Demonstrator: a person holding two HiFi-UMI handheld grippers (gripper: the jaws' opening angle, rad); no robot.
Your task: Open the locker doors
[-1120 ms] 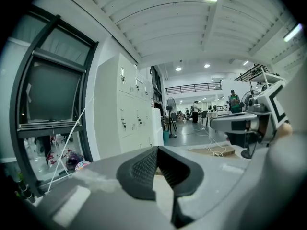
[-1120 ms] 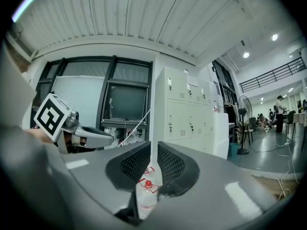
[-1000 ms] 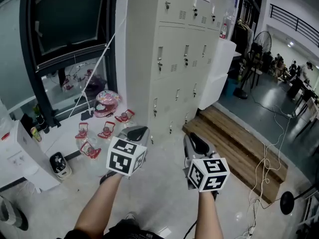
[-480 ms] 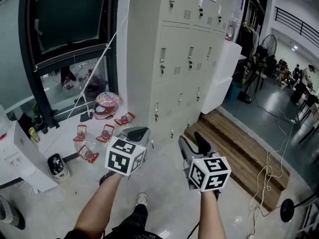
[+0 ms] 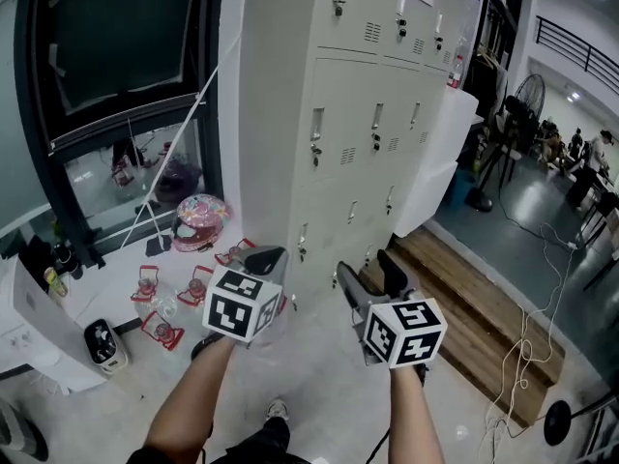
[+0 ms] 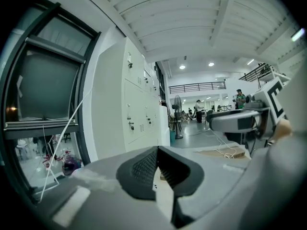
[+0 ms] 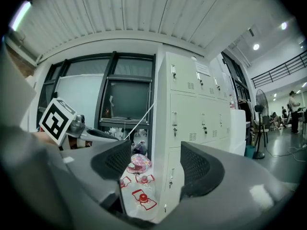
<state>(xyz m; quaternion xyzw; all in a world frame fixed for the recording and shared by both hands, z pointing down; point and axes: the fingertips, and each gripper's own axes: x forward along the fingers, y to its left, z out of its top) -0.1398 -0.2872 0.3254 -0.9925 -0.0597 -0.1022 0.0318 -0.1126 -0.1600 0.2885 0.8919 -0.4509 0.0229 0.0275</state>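
Observation:
A cream metal locker bank (image 5: 368,114) stands ahead, with every door in view shut and small latch handles (image 5: 316,148) on the doors. It also shows in the left gripper view (image 6: 136,104) and the right gripper view (image 7: 192,114). My left gripper (image 5: 266,257) is held short of the lockers with its jaws shut and nothing in them (image 6: 157,150). Beside it my right gripper (image 5: 370,274) points at the lower doors. Its jaws are opening, and only the floor and the locker foot show between them (image 7: 151,159). Neither gripper touches a door.
A pink helmet (image 5: 198,211) and several red-framed items (image 5: 155,303) lie on the floor left of the lockers, under a black-framed window (image 5: 116,66). A white cabinet (image 5: 39,336) stands at far left. A wooden platform (image 5: 474,307), cables (image 5: 522,356) and a fan (image 5: 527,95) are to the right.
My right gripper's jaws have spread from nearly shut to wide apart. Both grippers have come a little closer to the lockers. The left gripper's jaws have stayed shut.

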